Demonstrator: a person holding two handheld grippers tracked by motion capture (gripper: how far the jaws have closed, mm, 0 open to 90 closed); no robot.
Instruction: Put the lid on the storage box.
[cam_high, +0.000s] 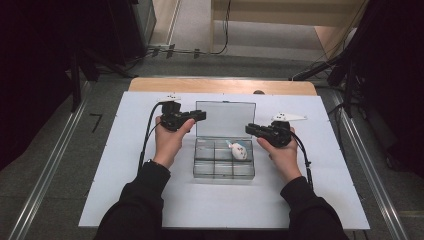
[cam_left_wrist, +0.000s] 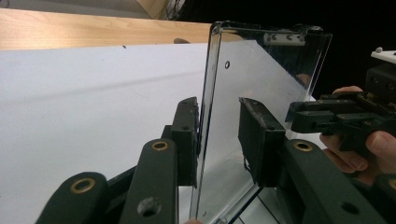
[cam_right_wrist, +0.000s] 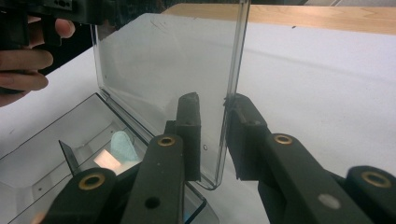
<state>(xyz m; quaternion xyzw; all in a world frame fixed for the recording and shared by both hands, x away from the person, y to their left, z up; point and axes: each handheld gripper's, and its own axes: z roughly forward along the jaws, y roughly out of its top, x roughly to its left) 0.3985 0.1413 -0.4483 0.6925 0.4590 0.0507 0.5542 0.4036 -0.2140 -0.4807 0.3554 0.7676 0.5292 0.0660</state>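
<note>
Standing upright at the far edge of the clear box (cam_high: 223, 159) on the white table (cam_high: 130, 200), the lid (cam_high: 225, 119) was flanked by both grippers. Left gripper (cam_left_wrist: 217, 135) straddled its left edge, jaws apart with a gap on one side. Right gripper (cam_right_wrist: 215, 135) straddled its right edge, jaws near the lid; whether they clamped it I could not tell.

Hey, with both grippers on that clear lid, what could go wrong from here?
1. The left gripper straddles the upright clear plastic lid with a visible gap, so the lid might slip free.
2. The right gripper holds only the lid's edge; uneven pushing may twist the hinge.
3. A jolt might shift the clear compartment box and the small white object inside.
</note>
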